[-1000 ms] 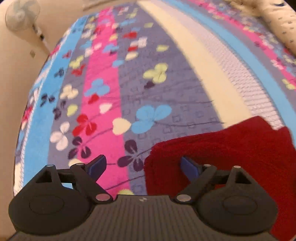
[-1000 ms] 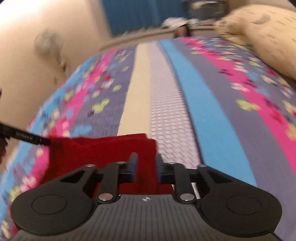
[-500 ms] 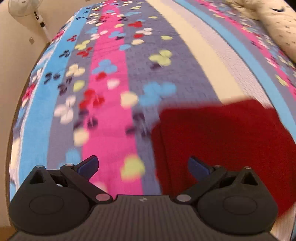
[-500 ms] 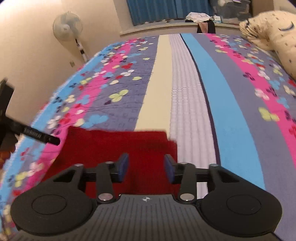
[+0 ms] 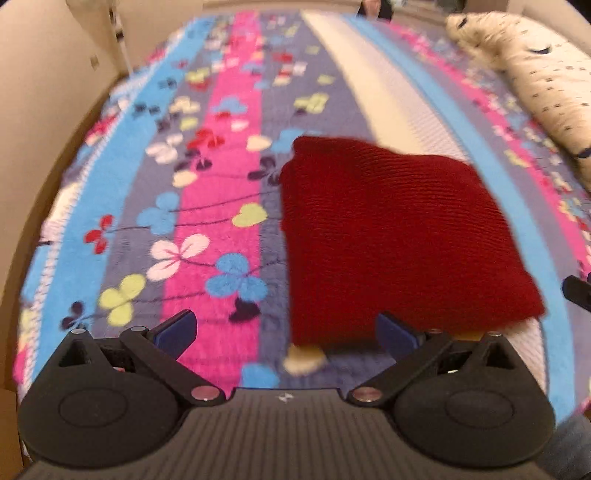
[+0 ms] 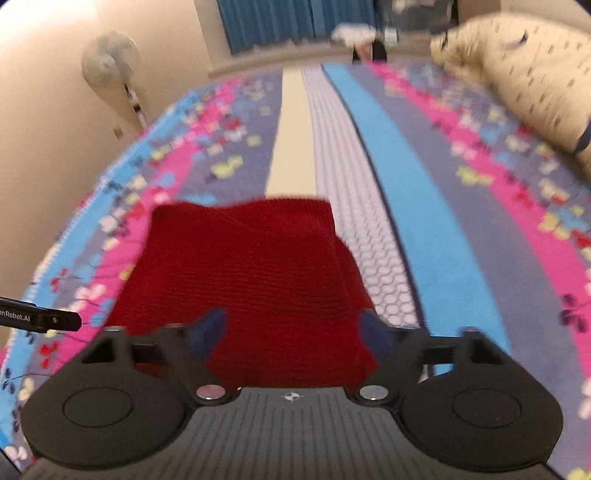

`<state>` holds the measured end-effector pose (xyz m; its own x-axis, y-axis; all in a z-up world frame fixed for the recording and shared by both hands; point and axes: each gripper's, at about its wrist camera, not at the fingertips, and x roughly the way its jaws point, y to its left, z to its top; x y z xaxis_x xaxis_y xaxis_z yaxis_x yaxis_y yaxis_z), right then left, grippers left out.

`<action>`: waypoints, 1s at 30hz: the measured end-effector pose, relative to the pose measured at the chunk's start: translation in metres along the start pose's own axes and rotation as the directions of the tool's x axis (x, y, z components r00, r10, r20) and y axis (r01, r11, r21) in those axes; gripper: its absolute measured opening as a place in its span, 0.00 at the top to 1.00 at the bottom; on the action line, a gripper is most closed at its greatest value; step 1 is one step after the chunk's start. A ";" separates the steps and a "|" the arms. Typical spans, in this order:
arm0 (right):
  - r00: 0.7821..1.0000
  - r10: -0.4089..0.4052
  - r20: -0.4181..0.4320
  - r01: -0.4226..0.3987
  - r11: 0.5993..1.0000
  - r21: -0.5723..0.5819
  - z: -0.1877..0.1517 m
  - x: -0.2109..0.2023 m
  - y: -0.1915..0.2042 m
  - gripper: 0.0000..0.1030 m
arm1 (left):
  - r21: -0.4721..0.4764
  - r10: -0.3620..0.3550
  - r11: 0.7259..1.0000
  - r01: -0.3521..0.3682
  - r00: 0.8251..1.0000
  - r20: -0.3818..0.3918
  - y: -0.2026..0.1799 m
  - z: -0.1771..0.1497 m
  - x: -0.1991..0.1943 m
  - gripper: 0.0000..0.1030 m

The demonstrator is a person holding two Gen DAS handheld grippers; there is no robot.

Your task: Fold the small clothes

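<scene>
Lying folded flat on the striped floral bedspread (image 5: 221, 177): red knit garment (image 5: 388, 236), squarish, ribbed texture, layered edges showing along its right side in the right wrist view (image 6: 251, 273). Covering the grey floral, cream and part of the blue stripes there. Hovering at the garment's near edge: left gripper (image 5: 286, 332), fingers spread wide and released, gripping nothing, right blue pad (image 5: 393, 332) just over the garment's near edge, left pad over the pink stripe beside it. Hovering over the garment's near right part: right gripper (image 6: 293, 334), fingers also apart and holding nothing, pads blurred. Lying well beyond the garment to its right: cream patterned pillow (image 5: 546, 85). Standing far left of the garment by the wall: pedestal fan (image 6: 110, 62), blurred. Hanging behind the bed, far past the garment: blue curtains (image 6: 273, 22).
</scene>
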<state>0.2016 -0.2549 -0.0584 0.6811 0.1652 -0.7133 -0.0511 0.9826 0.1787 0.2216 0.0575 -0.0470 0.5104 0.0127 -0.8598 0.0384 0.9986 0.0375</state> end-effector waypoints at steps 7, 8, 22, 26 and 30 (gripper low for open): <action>0.992 -0.107 0.060 0.108 0.994 -0.013 -0.058 -0.092 0.029 0.01 | 0.010 -0.003 1.000 0.002 0.995 0.104 -0.032 -0.066 -0.076 0.00; 0.992 -0.114 0.053 0.115 0.993 -0.011 -0.064 -0.098 0.031 0.01 | 0.017 -0.008 1.000 0.006 0.995 0.102 -0.035 -0.073 -0.082 0.00; 0.988 -0.132 0.080 0.140 0.984 -0.109 -0.105 -0.151 0.056 0.01 | 0.013 0.014 1.000 -0.015 0.993 0.116 -0.042 -0.125 -0.119 0.00; 0.988 -0.135 0.080 0.143 0.983 -0.116 -0.107 -0.154 0.058 0.01 | 0.016 0.020 1.000 -0.022 0.993 0.119 -0.041 -0.129 -0.122 0.00; 0.987 -0.138 0.079 0.146 0.984 -0.104 -0.107 -0.156 0.057 0.01 | 0.034 0.023 0.999 -0.027 0.992 0.125 -0.045 -0.131 -0.124 0.00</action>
<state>0.0146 -0.2159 -0.0096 0.7371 0.0207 -0.6755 -0.0271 0.9996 0.0011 0.0444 0.0179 -0.0087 0.6143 0.0289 -0.7886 0.0533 0.9955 0.0780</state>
